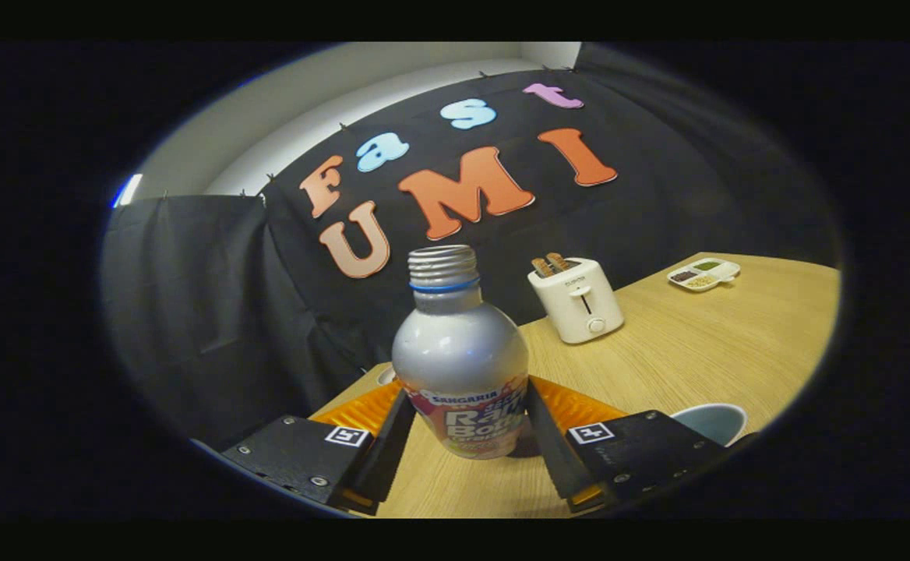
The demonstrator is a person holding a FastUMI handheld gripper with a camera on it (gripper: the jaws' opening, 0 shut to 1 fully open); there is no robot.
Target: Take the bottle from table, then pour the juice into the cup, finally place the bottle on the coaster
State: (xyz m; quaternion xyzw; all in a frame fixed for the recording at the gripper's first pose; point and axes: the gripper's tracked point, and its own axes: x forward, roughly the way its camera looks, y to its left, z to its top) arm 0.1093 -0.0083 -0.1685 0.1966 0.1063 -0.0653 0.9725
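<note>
The bottle (461, 366) stood between the two fingers of the claw (463, 436), clamped at its lower body, long axis upright, cap off. The cup (710, 421) sat on the worktop (704, 343) just right of the claw, so the pour would go rightward.

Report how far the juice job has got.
Done: the gripper has the uncapped bottle between its fingers, both touching its sides. In hand: the bottle looks tilted, perhaps lifted. Left: pouring into the cup beside the fingers, then setting the bottle on the coaster.
</note>
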